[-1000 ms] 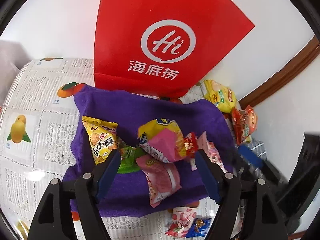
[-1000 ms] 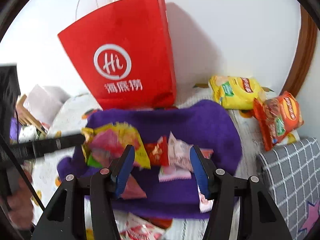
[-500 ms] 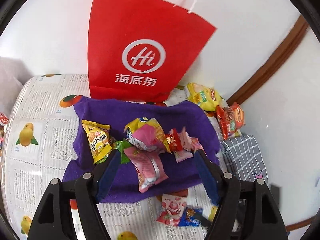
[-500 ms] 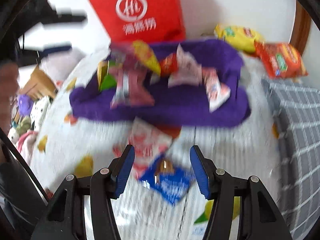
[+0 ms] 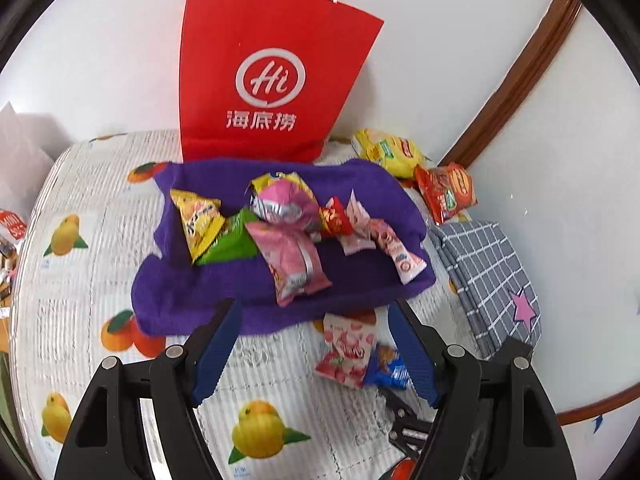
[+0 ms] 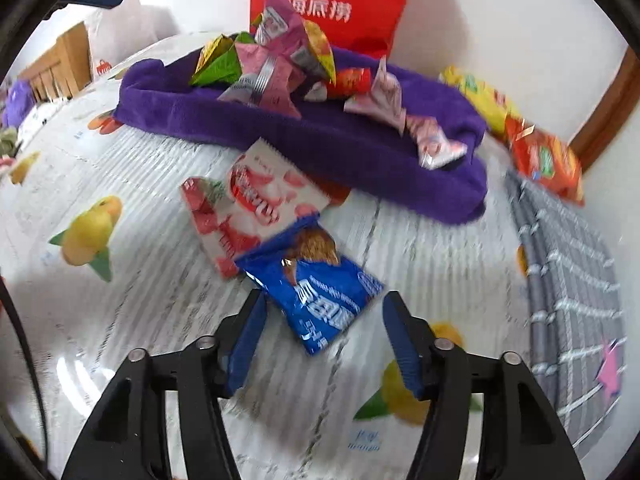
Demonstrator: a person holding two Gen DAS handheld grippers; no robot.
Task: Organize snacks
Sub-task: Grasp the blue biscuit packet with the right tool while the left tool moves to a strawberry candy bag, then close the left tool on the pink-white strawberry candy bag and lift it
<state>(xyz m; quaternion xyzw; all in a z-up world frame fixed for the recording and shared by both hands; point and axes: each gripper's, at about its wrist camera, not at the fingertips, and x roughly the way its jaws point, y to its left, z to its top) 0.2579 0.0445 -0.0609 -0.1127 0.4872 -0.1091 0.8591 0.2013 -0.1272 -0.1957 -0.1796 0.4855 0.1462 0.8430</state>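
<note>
The tablecloth (image 5: 100,248), white with printed fruit, carries everything, and the purple towel (image 5: 360,184) in its middle serves as the landmark. Behind the towel, touching its far edge, a red bag (image 5: 276,40) with white handles stands upright against the wall. Right of the towel lies a grey checked cloth (image 5: 488,276) with a pink star. Beyond the towel's far right corner sit a yellow chip bag (image 5: 388,152) and, just beside it, an orange chip bag (image 5: 448,192).

On the towel lies a loose heap of snacks: a yellow packet (image 5: 198,220) at the left, a green packet (image 5: 232,240) under its edge, a pink packet (image 5: 294,260) in the middle reaching the near edge, and a small red packet (image 5: 334,220) right of centre.

Just in front of the towel's near edge, on the tablecloth, a pink-and-white packet (image 6: 260,200) lies flat, and a blue packet (image 6: 320,292) overlaps its near corner.

The right gripper (image 6: 322,340) points down at the blue packet, jaws opening, one finger on each side of the packet's near end and neither pad pressing it. The left gripper (image 5: 316,356) hovers in front of the towel with its jaws about half spread and nothing between the pads.
</note>
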